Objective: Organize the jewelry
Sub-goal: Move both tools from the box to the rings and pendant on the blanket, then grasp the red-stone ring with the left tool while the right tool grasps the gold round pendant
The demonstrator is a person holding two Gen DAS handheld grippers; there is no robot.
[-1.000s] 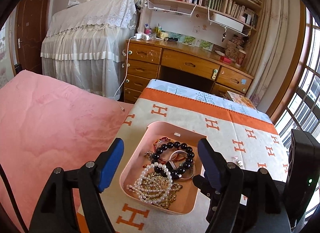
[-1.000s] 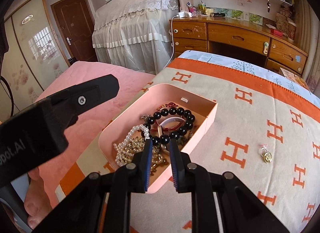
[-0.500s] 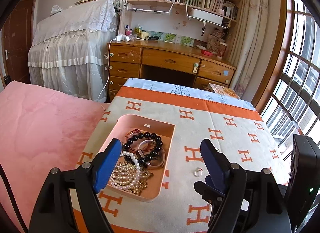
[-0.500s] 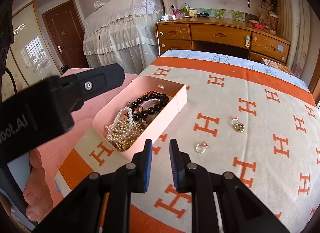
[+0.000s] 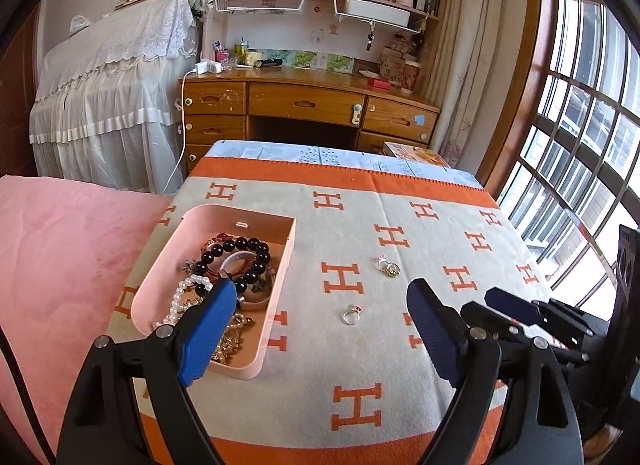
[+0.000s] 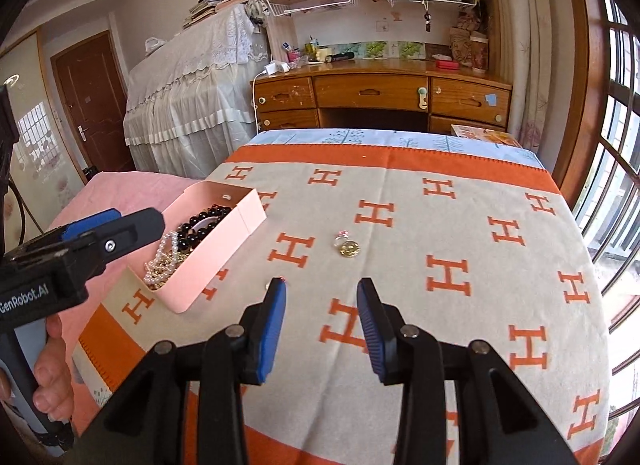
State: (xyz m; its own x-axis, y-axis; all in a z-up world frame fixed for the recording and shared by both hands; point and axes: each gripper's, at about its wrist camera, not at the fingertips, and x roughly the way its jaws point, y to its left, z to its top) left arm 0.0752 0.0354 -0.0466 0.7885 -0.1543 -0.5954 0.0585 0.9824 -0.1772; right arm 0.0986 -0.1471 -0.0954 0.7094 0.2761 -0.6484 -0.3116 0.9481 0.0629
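Risk: we judge the small silver ring [image 5: 351, 315] the easiest piece to lose. It lies flat on the soft blanket [image 5: 400, 201], so a claw closing off-centre could flick it away or pinch a fold of cloth with it.
Second risk: the pink tray [image 5: 276, 285] sits near the desk's left edge; a nudge from our left claw [image 5: 316, 329] could push it off.
Left claw: wide, its jaws opening, nothing between them; it tilts down toward the desk, one finger [image 5: 208, 329] hanging over the tray's near end.
Right claw [image 6: 322, 321]: partly apart, jaws opening, empty, tilted down over bare blanket.
Loose pieces: the ring lies between tray and right claw; a gold pendant [image 6: 347, 248] lies farther back.
Tray: holds black beads [image 5: 240, 261] and pearls [image 5: 182, 297].
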